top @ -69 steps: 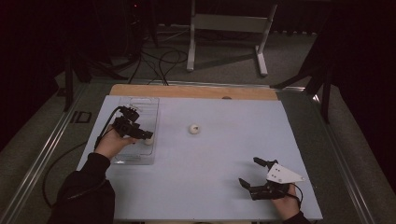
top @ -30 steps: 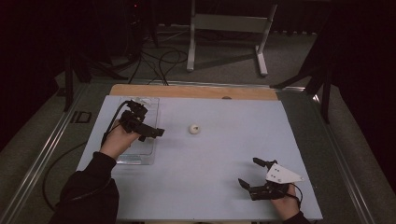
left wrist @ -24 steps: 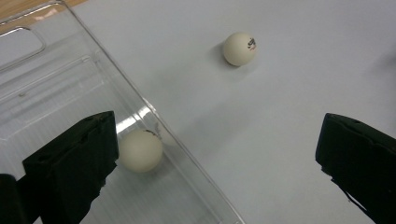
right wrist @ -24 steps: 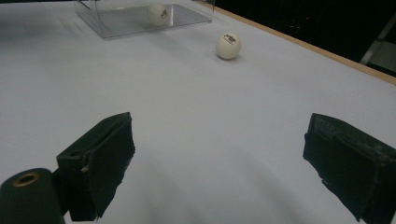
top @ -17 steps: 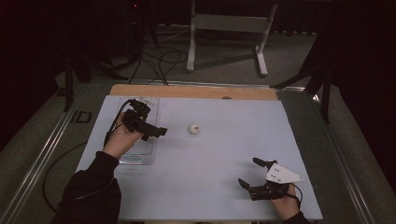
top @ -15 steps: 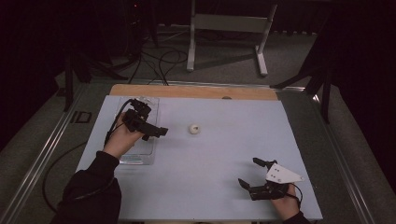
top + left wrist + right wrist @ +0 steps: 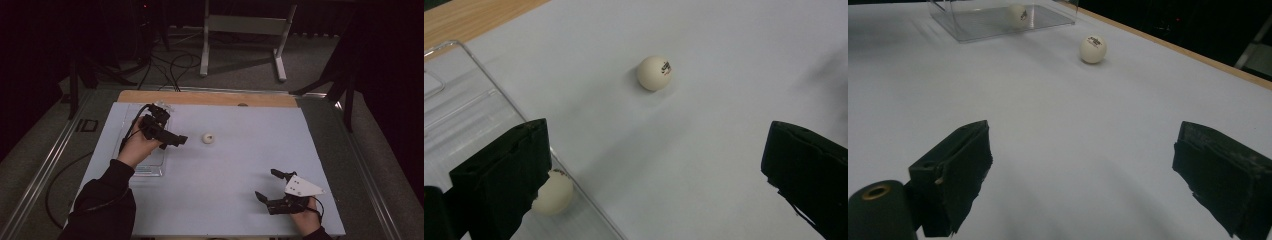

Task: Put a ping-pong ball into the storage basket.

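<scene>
A white ping-pong ball (image 7: 208,138) (image 7: 655,73) (image 7: 1093,48) lies loose on the pale blue table top. A second ball (image 7: 551,192) (image 7: 1018,12) rests inside the clear plastic tray (image 7: 150,167) (image 7: 469,110) (image 7: 973,27), partly hidden behind one jaw in the left gripper view. My left gripper (image 7: 172,142) (image 7: 656,160) hovers open at the tray's right edge, pointing at the loose ball, a short way from it. Near the table's front right, my right gripper (image 7: 267,186) (image 7: 1083,155) is open with nothing between its jaws.
A wooden strip (image 7: 210,98) runs along the table's far edge. Metal rails (image 7: 45,170) flank the table. A white stand (image 7: 245,30) and cables lie on the floor beyond. The person's dark left sleeve (image 7: 102,205) enters at the lower left.
My left gripper has moved right from over the tray to its right edge, closer to the loose ball. The right gripper and both balls have stayed put.
</scene>
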Available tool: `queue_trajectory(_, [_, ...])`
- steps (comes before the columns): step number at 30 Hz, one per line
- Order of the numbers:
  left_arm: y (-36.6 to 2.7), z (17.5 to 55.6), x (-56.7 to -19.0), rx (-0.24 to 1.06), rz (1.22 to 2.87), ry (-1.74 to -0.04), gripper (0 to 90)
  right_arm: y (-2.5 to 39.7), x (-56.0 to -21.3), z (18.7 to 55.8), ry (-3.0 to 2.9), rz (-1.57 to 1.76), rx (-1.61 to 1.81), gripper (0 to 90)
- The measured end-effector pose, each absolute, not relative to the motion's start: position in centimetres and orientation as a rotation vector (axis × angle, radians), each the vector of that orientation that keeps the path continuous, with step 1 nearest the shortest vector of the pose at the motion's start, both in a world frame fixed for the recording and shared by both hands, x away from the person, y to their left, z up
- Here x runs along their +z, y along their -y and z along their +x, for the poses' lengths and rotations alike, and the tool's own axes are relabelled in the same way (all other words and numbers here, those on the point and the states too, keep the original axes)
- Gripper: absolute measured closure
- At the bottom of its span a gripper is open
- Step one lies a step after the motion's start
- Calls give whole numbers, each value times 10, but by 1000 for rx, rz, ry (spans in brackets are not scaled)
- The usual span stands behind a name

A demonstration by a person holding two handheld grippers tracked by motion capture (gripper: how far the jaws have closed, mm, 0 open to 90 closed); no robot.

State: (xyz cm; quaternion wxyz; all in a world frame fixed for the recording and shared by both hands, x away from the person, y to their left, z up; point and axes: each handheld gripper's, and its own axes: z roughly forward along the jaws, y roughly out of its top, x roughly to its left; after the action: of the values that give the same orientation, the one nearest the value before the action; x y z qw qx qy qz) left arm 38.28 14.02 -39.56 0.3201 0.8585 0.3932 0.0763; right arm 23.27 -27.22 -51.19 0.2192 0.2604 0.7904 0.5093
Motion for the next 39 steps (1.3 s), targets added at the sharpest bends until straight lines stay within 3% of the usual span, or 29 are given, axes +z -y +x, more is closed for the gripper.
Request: queue_trajectory(39, [-79, 390, -397, 274, 2175, -1015, 7, 273, -512, 233, -2179, 722, 1406, 86])
